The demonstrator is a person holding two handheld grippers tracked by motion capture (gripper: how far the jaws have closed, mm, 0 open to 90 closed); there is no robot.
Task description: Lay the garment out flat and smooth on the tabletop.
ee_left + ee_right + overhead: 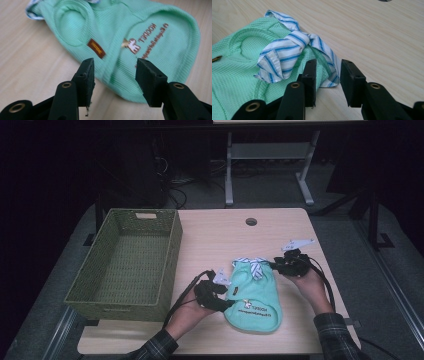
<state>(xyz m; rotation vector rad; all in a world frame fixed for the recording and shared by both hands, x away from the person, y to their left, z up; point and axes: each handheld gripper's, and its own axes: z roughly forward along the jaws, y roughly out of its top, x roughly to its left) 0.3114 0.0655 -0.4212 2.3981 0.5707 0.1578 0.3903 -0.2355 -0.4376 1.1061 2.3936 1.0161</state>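
Two claws spread, nothing pinched. Left claw (113, 68) just above hem edge of mint pet shirt (130, 37) lying flat on bench (27, 65); right claw (327, 72) at striped collar (284, 52), cloth just ahead. Green basket (125, 262) beyond left claw.

My left gripper (227, 301) sits low at the near left, jaws parted with nothing pressed between them. My right gripper (274, 265) is farther out on the right, jaws apart too, both forearms angled inward
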